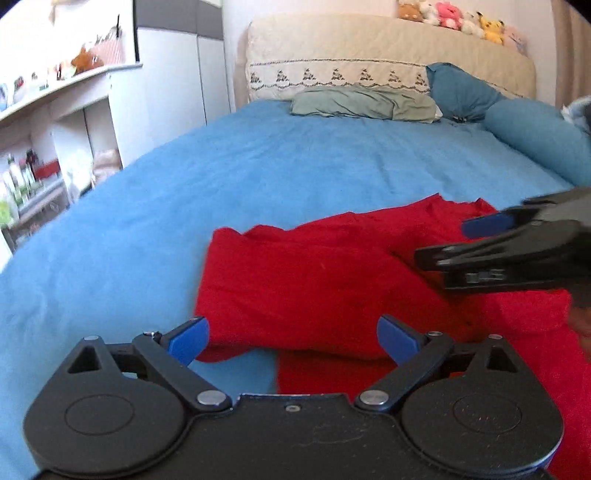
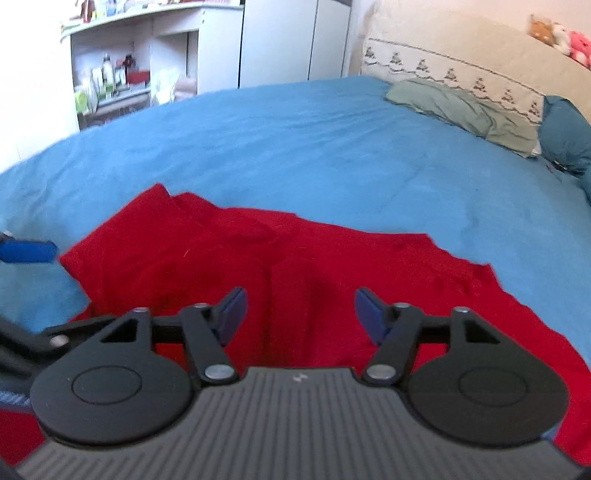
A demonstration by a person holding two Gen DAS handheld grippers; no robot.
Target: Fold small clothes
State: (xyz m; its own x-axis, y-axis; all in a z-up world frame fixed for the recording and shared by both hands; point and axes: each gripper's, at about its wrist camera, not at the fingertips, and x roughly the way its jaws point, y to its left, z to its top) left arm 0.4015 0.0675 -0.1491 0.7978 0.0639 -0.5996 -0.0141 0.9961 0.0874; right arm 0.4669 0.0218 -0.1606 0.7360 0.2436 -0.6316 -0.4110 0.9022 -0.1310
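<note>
A red garment (image 1: 314, 284) lies partly folded on the blue bed sheet (image 1: 229, 177). My left gripper (image 1: 291, 339) is open and empty, its blue pads just over the garment's near left edge. My right gripper (image 2: 299, 314) is open and empty, hovering over the middle of the red garment (image 2: 295, 266). In the left wrist view the right gripper (image 1: 450, 240) reaches in from the right above the cloth. In the right wrist view one blue pad of the left gripper (image 2: 27, 251) shows at the far left edge.
A green pillow (image 1: 362, 103) and blue pillows (image 1: 461, 92) lie at the head of the bed, below a cream headboard (image 1: 369, 44) with plush toys (image 1: 454, 16). White shelves (image 2: 122, 74) and a wardrobe (image 2: 280, 40) stand beside the bed.
</note>
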